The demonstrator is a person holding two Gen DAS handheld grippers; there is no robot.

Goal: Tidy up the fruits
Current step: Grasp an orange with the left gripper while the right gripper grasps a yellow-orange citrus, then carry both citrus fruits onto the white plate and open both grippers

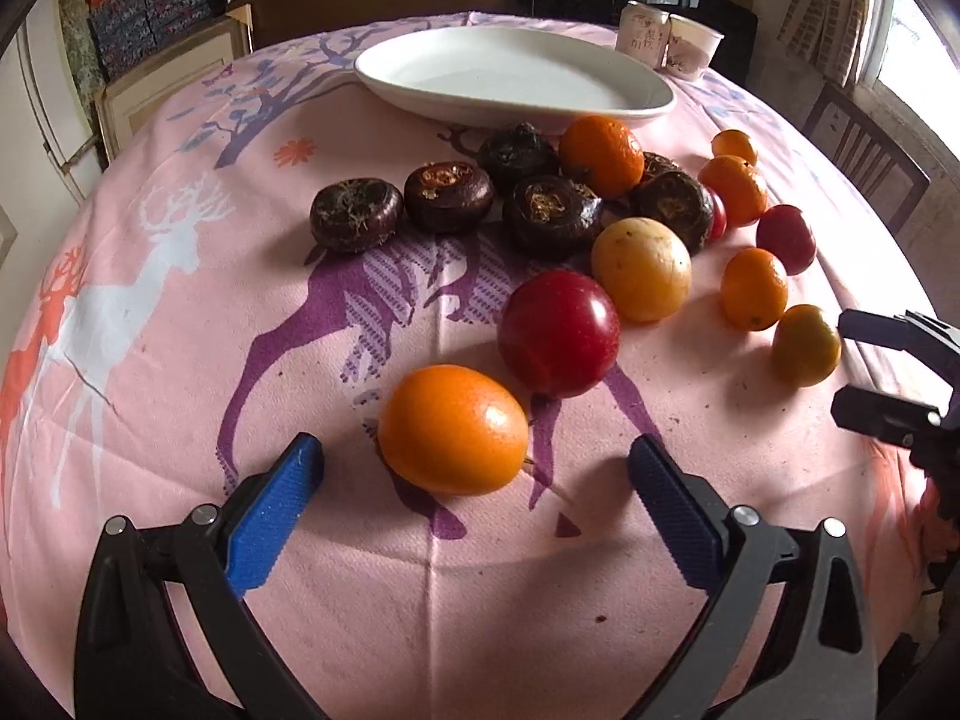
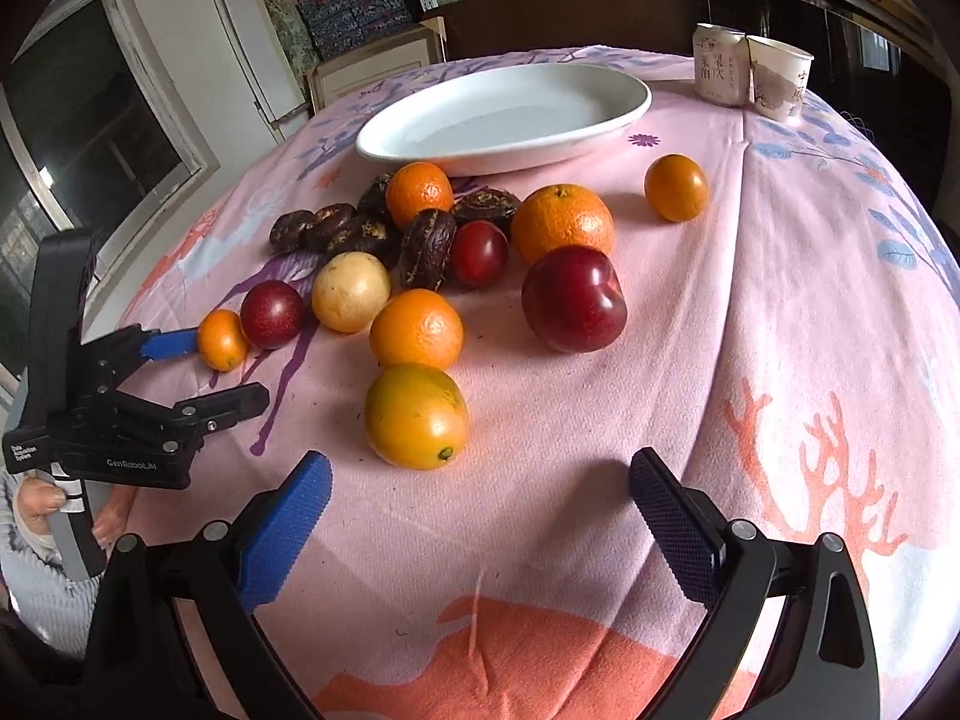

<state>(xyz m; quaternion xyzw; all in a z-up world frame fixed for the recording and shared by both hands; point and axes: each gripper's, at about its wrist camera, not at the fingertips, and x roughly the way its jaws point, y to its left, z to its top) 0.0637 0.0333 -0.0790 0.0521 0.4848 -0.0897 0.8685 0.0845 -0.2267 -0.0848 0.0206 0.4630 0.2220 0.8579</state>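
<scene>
Fruit lies loose on a pink tablecloth before an empty white oval plate point(image 1: 510, 81), which also shows in the right wrist view point(image 2: 504, 114). My left gripper point(image 1: 474, 468) is open, its blue pads either side of an orange kumquat point(image 1: 453, 429), not touching it. A red plum point(image 1: 558, 333), a yellow fruit point(image 1: 641, 269) and several dark water chestnuts point(image 1: 447, 197) lie beyond. My right gripper point(image 2: 480, 480) is open and empty, just short of a yellow-orange kumquat point(image 2: 416, 416). A mandarin point(image 2: 416, 330), a red apple-like plum point(image 2: 573, 299) and a larger orange point(image 2: 562, 222) lie behind it.
A drink can point(image 2: 720, 63) and a paper cup point(image 2: 780, 84) stand at the table's far right. Chairs point(image 1: 864, 156) and stacked boxes point(image 1: 150, 6) surround the table. The left gripper body point(image 2: 120, 414) sits at the left table edge in the right wrist view.
</scene>
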